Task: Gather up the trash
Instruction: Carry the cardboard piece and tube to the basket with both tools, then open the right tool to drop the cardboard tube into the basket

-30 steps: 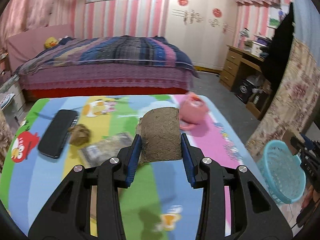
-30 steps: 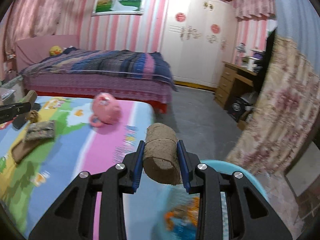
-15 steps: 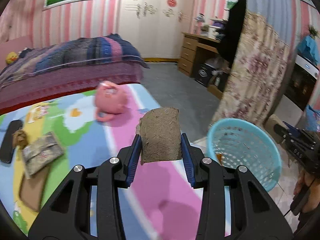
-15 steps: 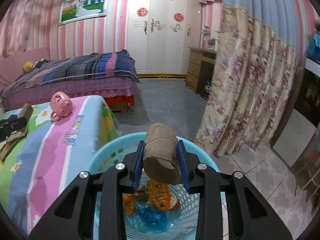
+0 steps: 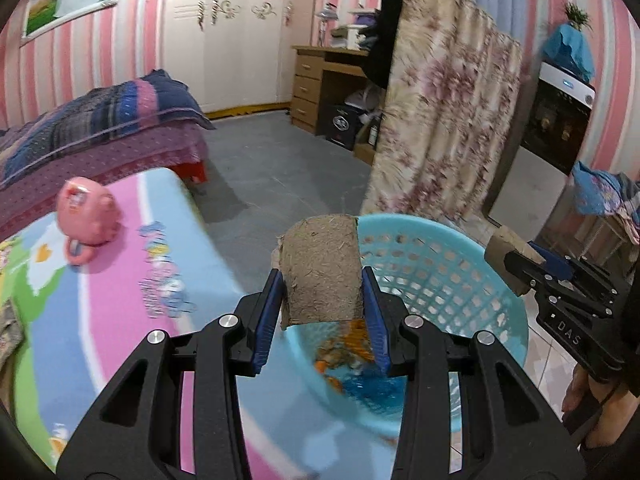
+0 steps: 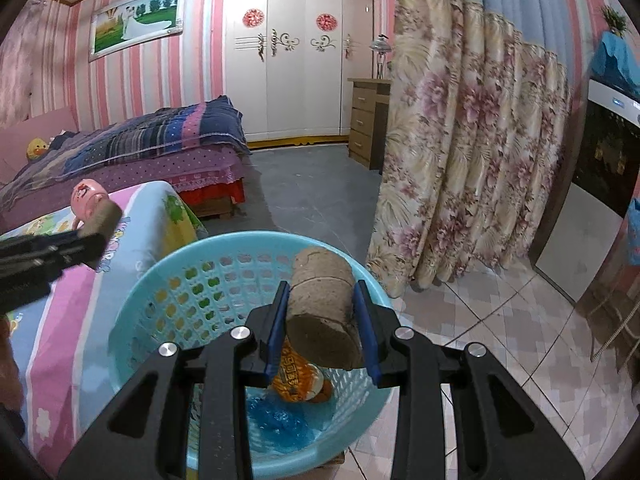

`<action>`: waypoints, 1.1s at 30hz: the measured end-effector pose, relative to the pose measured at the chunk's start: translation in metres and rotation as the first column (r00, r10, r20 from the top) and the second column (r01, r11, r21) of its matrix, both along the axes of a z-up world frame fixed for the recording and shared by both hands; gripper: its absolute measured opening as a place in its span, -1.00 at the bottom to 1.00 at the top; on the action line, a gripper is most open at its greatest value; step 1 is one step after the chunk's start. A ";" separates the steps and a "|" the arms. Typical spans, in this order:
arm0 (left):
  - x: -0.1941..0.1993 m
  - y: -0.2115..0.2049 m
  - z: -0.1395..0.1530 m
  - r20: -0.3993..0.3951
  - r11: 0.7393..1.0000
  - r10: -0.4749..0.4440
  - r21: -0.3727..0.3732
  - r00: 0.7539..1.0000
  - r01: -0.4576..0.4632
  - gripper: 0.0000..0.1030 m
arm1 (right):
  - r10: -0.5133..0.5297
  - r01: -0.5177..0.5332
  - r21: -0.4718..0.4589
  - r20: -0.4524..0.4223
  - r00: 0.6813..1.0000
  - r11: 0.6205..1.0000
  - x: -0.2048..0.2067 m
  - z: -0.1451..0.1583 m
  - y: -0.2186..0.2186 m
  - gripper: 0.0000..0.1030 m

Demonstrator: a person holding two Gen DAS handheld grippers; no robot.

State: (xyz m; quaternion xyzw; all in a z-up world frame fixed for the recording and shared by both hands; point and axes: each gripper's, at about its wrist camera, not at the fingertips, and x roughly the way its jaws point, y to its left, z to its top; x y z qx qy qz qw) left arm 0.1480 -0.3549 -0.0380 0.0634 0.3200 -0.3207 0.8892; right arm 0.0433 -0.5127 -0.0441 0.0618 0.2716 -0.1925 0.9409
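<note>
Holding, left: the left gripper (image 5: pixel 323 312) is clamped on a flattened brown cardboard tube (image 5: pixel 320 272), blue pads pressed to both its sides, at the near rim of the light-blue perforated plastic basket (image 5: pixel 440 276).
Holding, right: the right gripper (image 6: pixel 323 330) is clamped on a second squashed brown cardboard roll (image 6: pixel 323 312), hanging directly over the basket's opening.
Already collected: an orange printed snack wrapper (image 6: pixel 298 380) and a crumpled blue plastic piece (image 6: pixel 280 420) lie on the basket floor.
Left to do: by my reading, both rolls need releasing into the basket; neither has been let go yet.
Left on the bed: the cartoon-print mat (image 5: pixel 120 280) carries a pink pig-shaped bank (image 5: pixel 86 216), likely not trash; a patterned edge shows at the mat's far left border, too cropped to identify.
Farther off: floral curtain (image 6: pixel 460 160) beside the basket, white wardrobe (image 6: pixel 300 52) on the far wall.
Change since a second ago: the left gripper has swung from above the mat's clutter to the basket; the right has moved from the mat's edge to over the basket, and both grips are unchanged.
</note>
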 end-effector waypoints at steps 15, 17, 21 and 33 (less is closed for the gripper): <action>0.002 -0.011 -0.006 0.054 0.998 0.037 0.056 0.998 -0.040 0.60 | -0.026 0.026 0.023 0.008 1.000 0.999 -0.007 -0.005 -0.009 -0.36; 0.002 0.000 -0.001 0.077 0.996 0.072 0.051 0.994 -0.076 0.67 | -0.026 0.026 0.028 0.007 1.000 0.999 -0.006 -0.007 -0.007 -0.36; 0.003 0.025 0.007 0.095 0.989 0.140 0.028 0.986 -0.143 0.79 | -0.017 0.017 0.041 0.004 1.000 0.999 -0.001 -0.010 -0.003 -0.36; 0.016 0.103 0.025 0.097 0.950 0.311 -0.002 0.945 -0.313 0.86 | -0.006 0.005 0.040 0.021 1.000 0.999 0.021 -0.002 0.014 0.14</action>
